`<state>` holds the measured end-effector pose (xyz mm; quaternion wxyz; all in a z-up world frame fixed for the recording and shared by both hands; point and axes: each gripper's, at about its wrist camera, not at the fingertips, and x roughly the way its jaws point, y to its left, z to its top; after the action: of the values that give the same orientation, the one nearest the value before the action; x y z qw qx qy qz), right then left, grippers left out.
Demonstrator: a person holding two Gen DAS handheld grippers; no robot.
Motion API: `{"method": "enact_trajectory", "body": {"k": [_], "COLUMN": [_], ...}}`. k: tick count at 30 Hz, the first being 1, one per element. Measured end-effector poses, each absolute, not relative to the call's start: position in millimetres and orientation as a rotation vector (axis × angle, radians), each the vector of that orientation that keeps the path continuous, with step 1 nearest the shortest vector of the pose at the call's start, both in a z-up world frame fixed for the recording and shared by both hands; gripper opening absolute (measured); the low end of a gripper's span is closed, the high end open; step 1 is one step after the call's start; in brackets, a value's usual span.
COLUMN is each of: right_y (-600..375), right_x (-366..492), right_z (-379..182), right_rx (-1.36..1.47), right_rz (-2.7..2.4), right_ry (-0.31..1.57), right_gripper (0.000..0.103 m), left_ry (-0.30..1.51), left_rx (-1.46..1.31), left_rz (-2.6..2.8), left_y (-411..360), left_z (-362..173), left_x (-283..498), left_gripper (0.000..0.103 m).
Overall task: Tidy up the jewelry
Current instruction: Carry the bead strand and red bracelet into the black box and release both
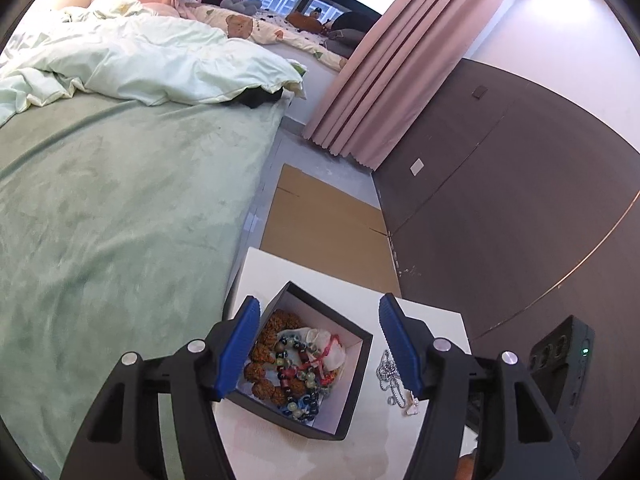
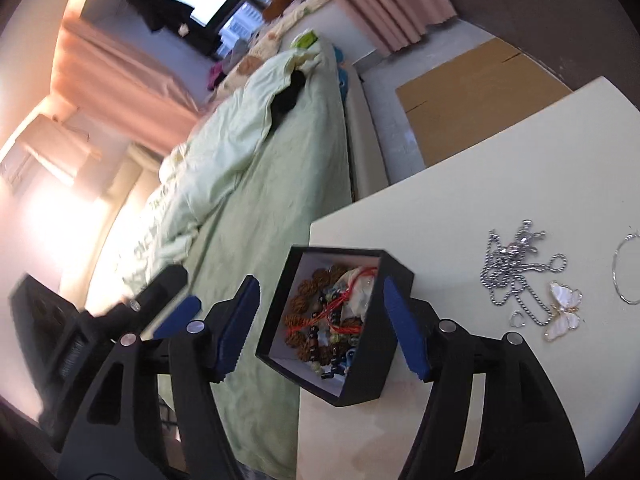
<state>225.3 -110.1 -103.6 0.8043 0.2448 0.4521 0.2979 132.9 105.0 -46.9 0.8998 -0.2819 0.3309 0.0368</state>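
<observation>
Inside the black box [image 1: 352, 384] lie beaded bracelets [image 1: 292, 372]; both grippers [image 1: 320, 350] [image 2: 320, 328] gape.

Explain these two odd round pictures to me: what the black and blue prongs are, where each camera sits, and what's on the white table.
No robot here: a person holds a two-fingered tool in each hand, each carrying a fisheye camera looking along its blue-padded fingers. One picture is from the left tool, the other from the right tool. Both are open and hold nothing. On the white table stands an open black box full of bead bracelets. Beside it lie a silver chain and a white butterfly pendant.
</observation>
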Motion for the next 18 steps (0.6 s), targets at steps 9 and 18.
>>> {"method": "enact_trajectory", "body": {"k": [9, 18], "right_y": [-151.5, -186.4], "right_x": [207.6, 196.4], "right_z": [-89.8, -78.8], "right_rx": [0.539, 0.474], "right_rz": [0.559, 0.435], "right_ry": [0.912, 0.873], "right_gripper": [0.065, 0.091], "left_ry": [0.715, 0.711], "left_rx": [-0.56, -0.47], "left_rz": [0.087, 0.084], "left_y": [98.7, 71.8], "left_z": [-49.9, -48.8], "left_x": [130.5, 126.7], "left_gripper": [0.07, 0.093]}}
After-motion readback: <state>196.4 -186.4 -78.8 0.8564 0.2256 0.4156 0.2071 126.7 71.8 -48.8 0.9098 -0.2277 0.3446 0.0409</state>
